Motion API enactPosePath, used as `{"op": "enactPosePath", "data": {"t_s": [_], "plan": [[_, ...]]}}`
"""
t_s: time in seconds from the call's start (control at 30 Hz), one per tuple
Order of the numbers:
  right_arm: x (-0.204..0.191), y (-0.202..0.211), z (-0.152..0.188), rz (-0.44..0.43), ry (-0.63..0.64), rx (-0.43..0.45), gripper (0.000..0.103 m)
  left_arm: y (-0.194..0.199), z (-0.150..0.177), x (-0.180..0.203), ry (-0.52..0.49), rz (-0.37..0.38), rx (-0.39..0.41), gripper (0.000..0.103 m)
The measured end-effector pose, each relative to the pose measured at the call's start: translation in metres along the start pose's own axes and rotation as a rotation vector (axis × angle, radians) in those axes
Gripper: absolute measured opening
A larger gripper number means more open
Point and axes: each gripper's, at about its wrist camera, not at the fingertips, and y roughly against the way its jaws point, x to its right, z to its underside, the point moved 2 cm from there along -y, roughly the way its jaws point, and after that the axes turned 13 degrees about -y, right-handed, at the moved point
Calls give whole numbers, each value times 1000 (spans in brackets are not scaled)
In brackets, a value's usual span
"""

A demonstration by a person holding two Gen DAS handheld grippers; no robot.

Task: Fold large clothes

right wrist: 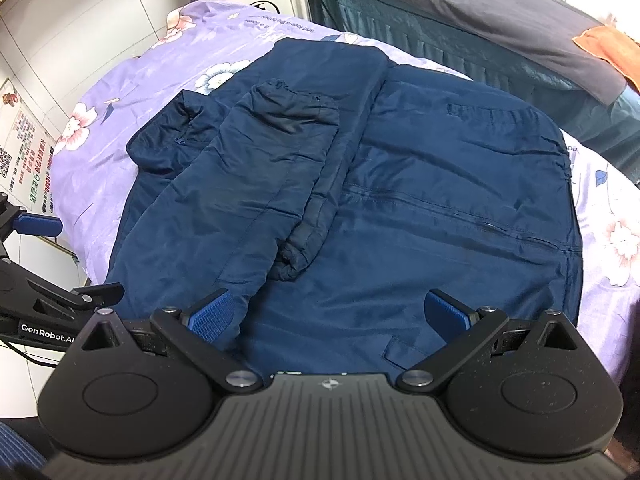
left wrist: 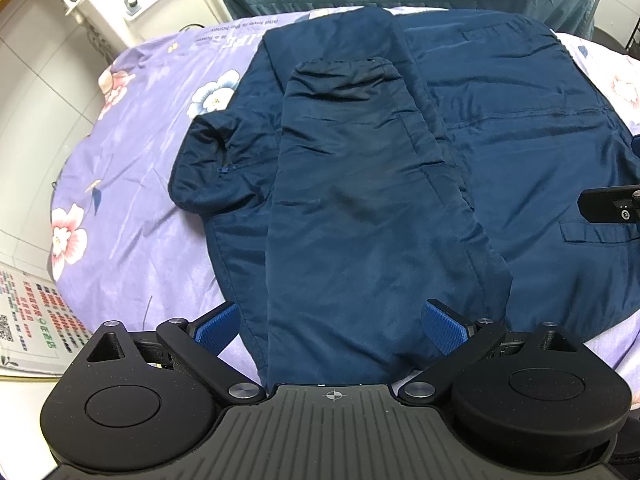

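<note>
Currently both my grippers, left (left wrist: 332, 322) and right (right wrist: 334, 314), hover, jaws spread, over jacket (right wrist: 420, 184); sleeve (left wrist: 352, 200) folded inward, narrowing it.

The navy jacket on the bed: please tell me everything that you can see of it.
The navy jacket is large, of smooth, slightly shiny fabric that looks lightly padded. It lies flat on the purple floral bedsheet. One sleeve is folded across the body, its cuff toward the far hem. The collar, with a small zipper, points left. Seams and a pocket flap show. Both grippers are open above it; neither holds it.
</note>
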Motion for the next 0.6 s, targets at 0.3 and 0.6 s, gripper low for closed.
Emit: {"op": "enactPosePath", "data": {"t_s": [0.3,0.6], "plan": [[3,3,1,3,-8,1,101,0,-2,3,-6,3,0,103],[5,1,-1,-2,-22,10,101,1,-2,3,-3,5,-2,103]]}}
